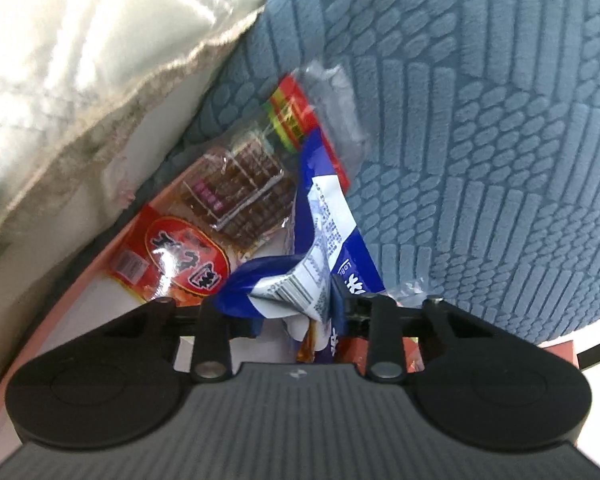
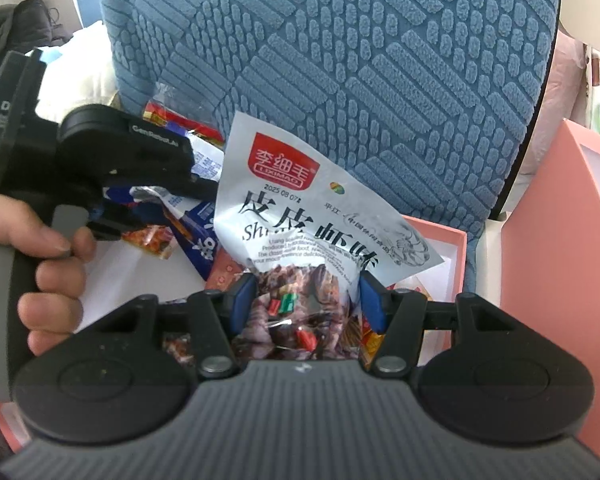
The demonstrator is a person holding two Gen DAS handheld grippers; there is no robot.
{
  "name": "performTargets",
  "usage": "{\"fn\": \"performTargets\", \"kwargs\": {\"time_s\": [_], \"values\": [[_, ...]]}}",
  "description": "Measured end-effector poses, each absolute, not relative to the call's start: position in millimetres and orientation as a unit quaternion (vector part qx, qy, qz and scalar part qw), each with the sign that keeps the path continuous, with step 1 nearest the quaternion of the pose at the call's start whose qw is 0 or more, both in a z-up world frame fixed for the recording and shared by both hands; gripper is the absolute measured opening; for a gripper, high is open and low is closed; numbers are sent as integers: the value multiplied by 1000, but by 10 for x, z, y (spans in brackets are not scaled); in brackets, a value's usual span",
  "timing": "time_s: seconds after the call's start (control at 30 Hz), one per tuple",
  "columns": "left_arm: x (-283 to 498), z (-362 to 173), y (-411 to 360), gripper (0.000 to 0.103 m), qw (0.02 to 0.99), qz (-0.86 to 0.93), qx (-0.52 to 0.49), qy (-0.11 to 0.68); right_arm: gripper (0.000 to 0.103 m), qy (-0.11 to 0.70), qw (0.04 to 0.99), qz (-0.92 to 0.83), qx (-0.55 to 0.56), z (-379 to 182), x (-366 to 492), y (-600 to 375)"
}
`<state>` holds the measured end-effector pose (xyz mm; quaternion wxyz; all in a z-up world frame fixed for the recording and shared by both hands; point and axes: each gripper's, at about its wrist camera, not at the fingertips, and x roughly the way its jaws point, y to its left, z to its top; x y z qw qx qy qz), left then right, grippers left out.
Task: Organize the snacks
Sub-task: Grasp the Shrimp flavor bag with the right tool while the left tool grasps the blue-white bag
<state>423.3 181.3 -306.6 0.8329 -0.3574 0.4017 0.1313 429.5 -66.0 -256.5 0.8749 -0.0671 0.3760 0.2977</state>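
Mid-task, judging by the layout: several snack packs sit in or over the pink box (image 2: 456,240), nothing looks sorted yet.

Left tool (image 1: 296,312): jaws narrowed onto the crumpled blue-and-white packet (image 1: 300,280); packet is bunched between the pads, so it reads as gripped. Packet sits over the box's white floor, just beside the red-label pack (image 1: 180,256) with brown strips visible through its clear window.

Right tool (image 2: 308,300): jaws about half open, blue pads pressing both sides of the white shrimp-snack bag (image 2: 300,216). Bag stands upright above the box, in front of the blue cushion (image 2: 340,60).

The hand (image 2: 48,272) on the left tool's handle shows in the right wrist view.

Left to do, as a judgement: both held packs need placing, the loose ones need arranging.

Hard to tell:
- box floor mostly covered by the tools and packs; count of snacks unclear
- box's far rim hidden behind the cushion
- small wrapped pieces under the right tool are blurred
- pink panel (image 2: 560,240) at right is cut off; possibly the lid
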Motion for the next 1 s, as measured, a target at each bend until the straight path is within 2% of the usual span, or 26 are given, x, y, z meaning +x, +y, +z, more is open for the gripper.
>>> {"fn": "performTargets", "kwargs": {"time_s": [0.43, 1.0], "values": [[3857, -2729, 1653, 32, 882, 138, -263, 366, 58, 365, 885, 283, -56, -2490, 4192, -719], [3208, -2375, 1327, 31, 908, 143, -216, 328, 58, 354, 894, 275, -22, -2355, 3765, -844]]}}
